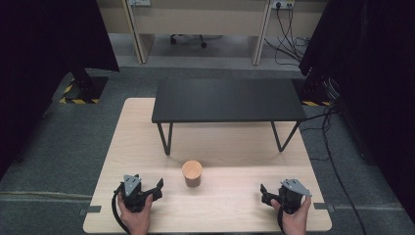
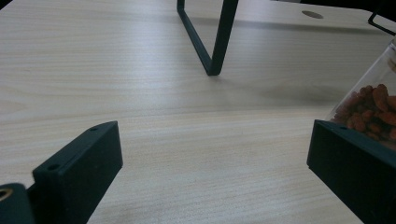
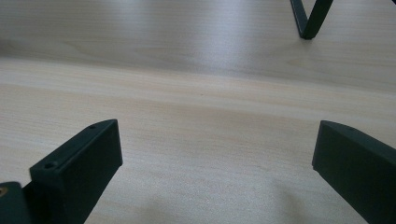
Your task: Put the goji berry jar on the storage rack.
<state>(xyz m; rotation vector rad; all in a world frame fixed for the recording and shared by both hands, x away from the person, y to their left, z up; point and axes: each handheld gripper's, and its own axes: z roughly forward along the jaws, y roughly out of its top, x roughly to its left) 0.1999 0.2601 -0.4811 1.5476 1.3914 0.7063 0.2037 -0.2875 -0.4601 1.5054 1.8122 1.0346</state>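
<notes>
A small clear jar with a round wooden lid (image 1: 192,173) stands near the middle of the light wooden table (image 1: 230,200). In the left gripper view the jar (image 2: 369,107) shows at the right edge, holding reddish-brown dried pieces, just beyond the right jaw. My left gripper (image 1: 157,187) rests low at the front left, a short way left of the jar, open with bare table between its jaws. My right gripper (image 1: 265,194) sits at the front right, open too, with nothing between its jaws.
A low black shelf (image 1: 227,99) on thin metal legs stands on the far half of the table. One of its legs (image 2: 212,44) rises ahead of the left gripper, another leg (image 3: 309,21) ahead of the right. Cables (image 1: 333,147) trail on the floor at right.
</notes>
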